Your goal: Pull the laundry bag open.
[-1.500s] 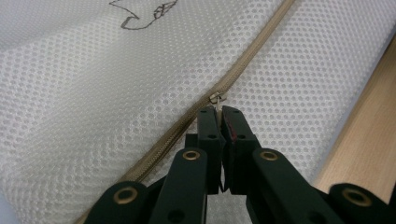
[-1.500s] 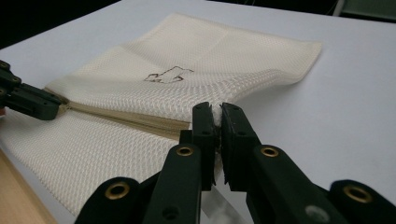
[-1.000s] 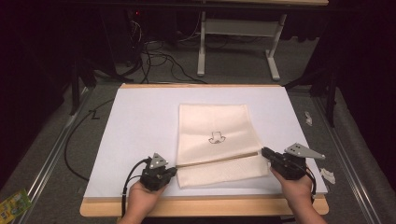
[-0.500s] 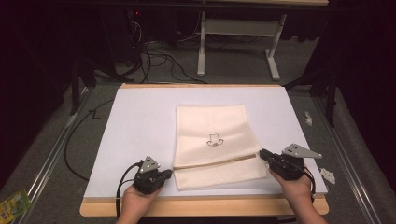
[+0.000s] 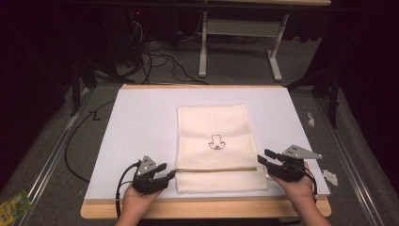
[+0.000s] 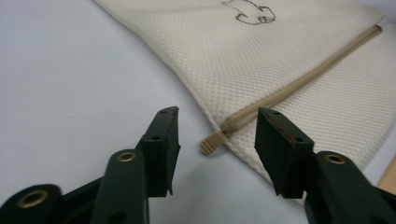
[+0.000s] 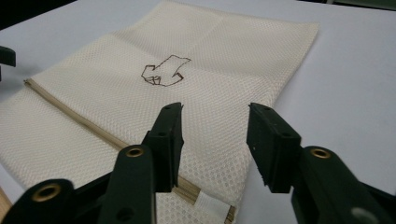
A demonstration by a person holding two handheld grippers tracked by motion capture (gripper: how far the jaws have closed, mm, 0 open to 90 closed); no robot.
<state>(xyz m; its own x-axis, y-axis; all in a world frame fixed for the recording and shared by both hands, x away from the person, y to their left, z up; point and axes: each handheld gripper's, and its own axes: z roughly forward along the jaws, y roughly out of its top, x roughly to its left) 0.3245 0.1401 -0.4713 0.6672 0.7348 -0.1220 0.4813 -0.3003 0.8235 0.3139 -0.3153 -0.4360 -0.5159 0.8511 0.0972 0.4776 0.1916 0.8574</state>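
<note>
A cream mesh bag (image 5: 214,127) with a small brown logo (image 5: 216,142) lies flat on the white board (image 5: 141,122), its near strip folded along a tan zipper (image 6: 299,84). My left gripper (image 5: 168,171) sits at the bag's left edge. Its jaws have just been opening, and in the left gripper view (image 6: 218,112) they stand apart around the zipper tab (image 6: 212,143) without touching it. My right gripper (image 5: 262,157) is at the bag's right edge. Its jaws have also just been opening, and in the right gripper view (image 7: 215,107) they stand apart above the mesh.
A wooden edge (image 5: 202,209) runs along the board's near side. White scraps (image 5: 330,176) lie on the grey floor to the right, a green packet (image 5: 14,205) at lower left. Cables (image 5: 155,52) and a white table frame (image 5: 240,42) are beyond the board.
Both grippers were shut on the bag's side edges and have now opened, letting go of it. The left gripper has drawn back slightly to the left.
</note>
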